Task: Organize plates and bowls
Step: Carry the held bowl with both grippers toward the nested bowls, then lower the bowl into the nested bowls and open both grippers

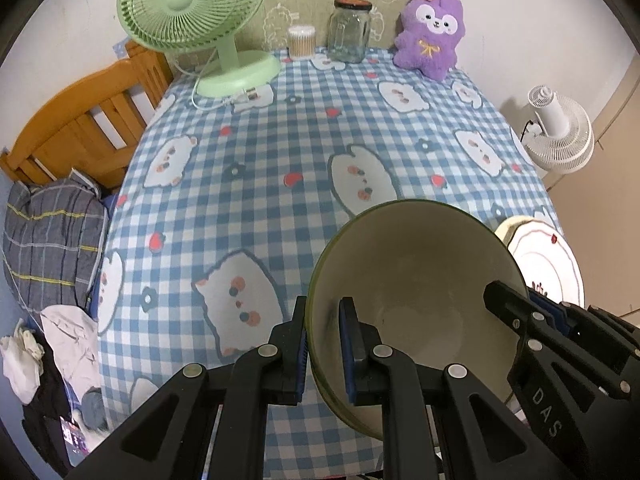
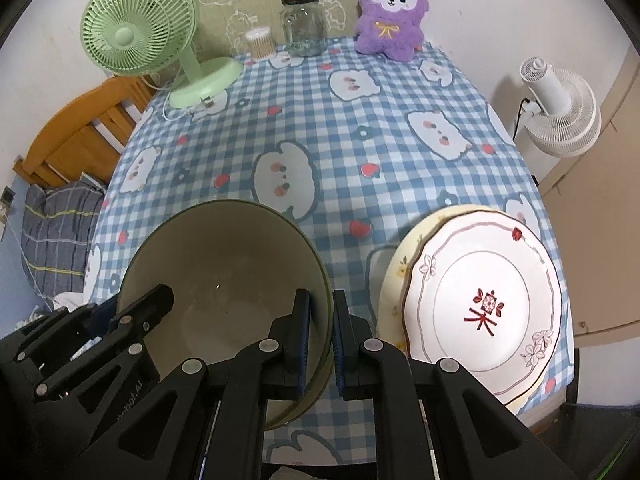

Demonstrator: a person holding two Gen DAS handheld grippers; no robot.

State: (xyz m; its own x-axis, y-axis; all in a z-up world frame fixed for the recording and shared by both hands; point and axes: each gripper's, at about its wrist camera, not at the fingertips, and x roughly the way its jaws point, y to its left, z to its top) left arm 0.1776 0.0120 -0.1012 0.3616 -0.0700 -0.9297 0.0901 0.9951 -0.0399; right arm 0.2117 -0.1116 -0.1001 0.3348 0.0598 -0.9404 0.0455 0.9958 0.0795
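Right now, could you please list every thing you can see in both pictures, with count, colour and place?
large ceramic bowl: one, green outside and cream inside, near edge, gripped on both sides of its rim
round plates: two stacked, white with red pattern over pale yellow, right of the bowl
checked tablecloth: one, blue and white, covering the table
desk fan: one, green, far left
cotton swab tub: one, clear, far edge
glass jar: one, clear, far centre
plush toy: one, purple, far right
floor fan: one, white, beyond the table's right side
wooden bed frame: one, orange, left
left gripper: black, shut on bowl rim
right gripper: black, shut on bowl rim
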